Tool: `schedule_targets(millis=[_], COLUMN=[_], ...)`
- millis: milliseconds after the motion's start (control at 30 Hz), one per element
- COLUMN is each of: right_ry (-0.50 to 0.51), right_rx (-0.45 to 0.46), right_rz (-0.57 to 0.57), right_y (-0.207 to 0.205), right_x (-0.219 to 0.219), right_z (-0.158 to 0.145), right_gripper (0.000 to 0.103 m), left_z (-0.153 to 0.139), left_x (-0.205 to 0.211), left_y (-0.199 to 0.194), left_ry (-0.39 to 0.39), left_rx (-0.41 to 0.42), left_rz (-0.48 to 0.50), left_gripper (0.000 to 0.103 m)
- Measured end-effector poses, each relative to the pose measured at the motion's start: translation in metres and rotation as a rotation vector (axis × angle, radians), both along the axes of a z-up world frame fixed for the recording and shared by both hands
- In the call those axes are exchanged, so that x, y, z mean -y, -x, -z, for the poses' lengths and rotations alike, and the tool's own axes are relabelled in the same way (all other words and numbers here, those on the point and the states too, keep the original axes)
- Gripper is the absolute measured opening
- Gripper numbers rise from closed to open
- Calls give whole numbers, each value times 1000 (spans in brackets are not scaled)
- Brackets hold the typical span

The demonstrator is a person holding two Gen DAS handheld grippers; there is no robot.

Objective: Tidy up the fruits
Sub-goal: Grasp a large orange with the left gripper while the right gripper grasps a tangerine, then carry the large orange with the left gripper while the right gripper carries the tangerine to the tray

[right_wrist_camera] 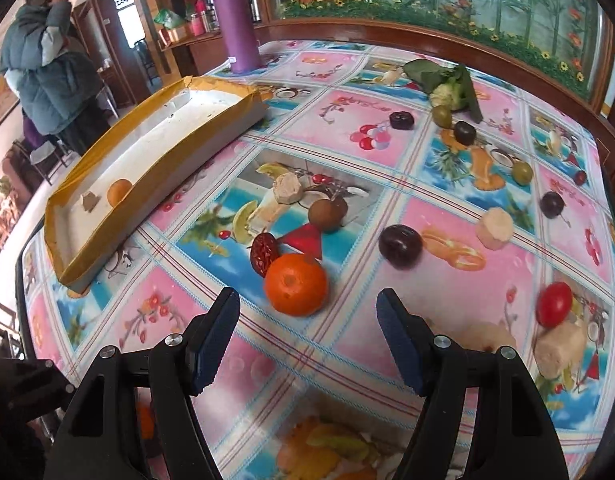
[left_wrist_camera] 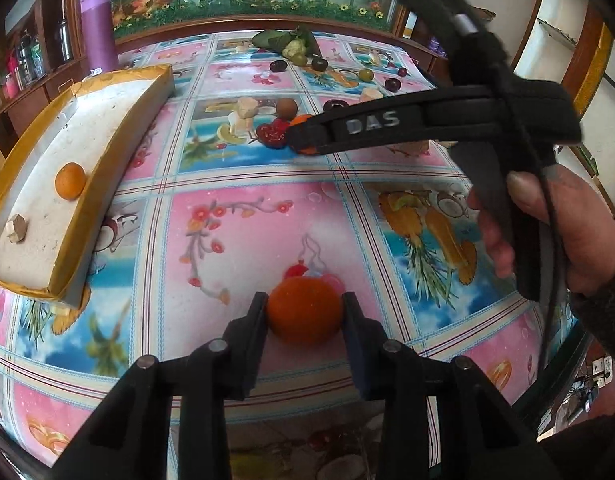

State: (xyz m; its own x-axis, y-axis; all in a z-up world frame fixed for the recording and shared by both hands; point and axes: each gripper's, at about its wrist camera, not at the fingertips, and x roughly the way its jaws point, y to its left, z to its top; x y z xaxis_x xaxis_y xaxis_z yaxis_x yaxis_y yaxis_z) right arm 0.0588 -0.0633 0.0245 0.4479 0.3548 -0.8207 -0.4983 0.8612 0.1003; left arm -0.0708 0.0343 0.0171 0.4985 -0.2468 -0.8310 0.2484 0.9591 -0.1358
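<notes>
Holding a small orange fruit (left_wrist_camera: pixel 304 313) tight between both fingers of the left gripper (left_wrist_camera: pixel 304 312), low over the tablecloth (left_wrist_camera: pixel 243 232), prob so it won't roll off on the way to the tray (left_wrist_camera: pixel 87 196). Sitting off to the left, that tray, w/ gold tape on its rim, already keeping one little orange (left_wrist_camera: pixel 70 181) and a pale chunk (left_wrist_camera: pixel 16 227) inside, so looks like the spot for sorted fruit. Hanging wide open and empty, the right gripper (right_wrist_camera: pixel 307 316), pointed at another orange (right_wrist_camera: pixel 296 285) just past its tips, not touching yet, prob lined up for the next grab. Lying right behind that orange: a wrinkly red date (right_wrist_camera: pixel 264 251), a red wedge (right_wrist_camera: pixel 303 240) and a brown round fruit (right_wrist_camera: pixel 328 213), all bunched close, so easy to bump. Scattered further back: dark plums (right_wrist_camera: pixel 400 246), green olives (right_wrist_camera: pixel 522 173), a cherry tomato (right_wrist_camera: pixel 553 304), pale chunks (right_wrist_camera: pixel 495 227) and some leafy greens (right_wrist_camera: pixel 447 80). Standing far back near the tray, a purple flask (right_wrist_camera: pixel 237 24). Lots still left out, so sorting prob just begun.
</notes>
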Motion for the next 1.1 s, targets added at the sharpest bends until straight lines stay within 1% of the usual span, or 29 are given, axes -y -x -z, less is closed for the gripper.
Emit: schedule_targets(millis=[67, 100, 133, 167, 267, 333, 467, 667, 900, 1100], right_ry=[32, 53, 63, 71, 67, 75, 57, 70, 64, 63], right_rx=[6, 8, 2, 0, 14, 30, 37, 69, 47, 51], right_rz=[-24, -30, -39, -47, -53, -35, 7, 54, 104, 118], right_y=[-5, -6, -6, -6, -1, 3, 10, 31, 50, 56], right_x=[-9, -13, -15, -17, -16, -13, 3, 23, 36, 32], right_z=[6, 8, 11, 13, 9, 6, -5, -16, -15, -20], right_gripper=[69, 60, 42, 34, 34, 34, 34, 34, 35, 35], left_z=[0, 0, 0, 0, 0, 0, -2, -8, -23, -36], left_x=[0, -1, -1, -2, -4, -5, -9, -13, -16, -24], left_y=[0, 0, 0, -1, -2, -4, -9, -16, -27, -31], left_ry=[6, 10, 15, 21, 39, 50, 76, 92, 98, 105], left_rx=[0, 0, 0, 0, -5, -11, -24, -19, 11, 48], left_rz=[2, 4, 5, 4, 3, 4, 9, 14, 12, 16], left_gripper=[39, 39, 39, 39, 39, 39, 39, 39, 39, 39])
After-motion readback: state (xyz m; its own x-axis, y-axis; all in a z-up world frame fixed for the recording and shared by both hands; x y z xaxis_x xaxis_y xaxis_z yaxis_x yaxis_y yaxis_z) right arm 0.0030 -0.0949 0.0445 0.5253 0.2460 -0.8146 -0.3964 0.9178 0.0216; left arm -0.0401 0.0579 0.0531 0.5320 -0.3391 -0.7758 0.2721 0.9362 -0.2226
